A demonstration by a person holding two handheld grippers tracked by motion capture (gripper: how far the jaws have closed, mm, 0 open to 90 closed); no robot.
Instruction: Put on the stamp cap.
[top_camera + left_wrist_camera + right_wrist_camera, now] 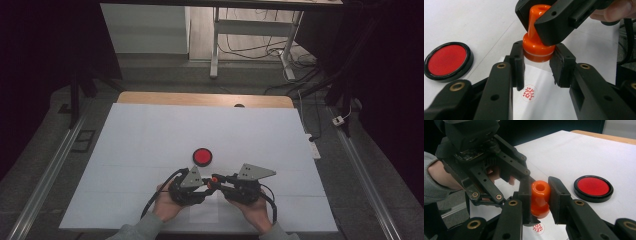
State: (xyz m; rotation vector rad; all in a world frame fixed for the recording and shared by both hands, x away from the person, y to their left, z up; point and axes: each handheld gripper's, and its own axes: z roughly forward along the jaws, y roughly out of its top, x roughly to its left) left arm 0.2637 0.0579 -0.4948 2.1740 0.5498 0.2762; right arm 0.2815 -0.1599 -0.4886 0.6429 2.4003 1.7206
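Near the front edge of a white-covered table (pixel 150 130), just on the person's side of a round red ink pad (pixel 202 156), two hand-held grippers meet over a single orange stamp (pixel 537 37). Seen from the left gripper view, the left gripper (pixel 537 67) pinches the stamp's wide base between its pads, while the right gripper (pixel 541 197) comes in from above and clamps the narrower handle. Its own view shows both of its pads pressed flat against that handle. Beneath the raised stamp lies a small white slip of paper (pixel 544 100) bearing a round red imprint (pixel 529 93), closer to the person than the ink pad. A hand (pixel 167 205) grips the left tool and another hand (pixel 255 212) the right, both well short of the pad.
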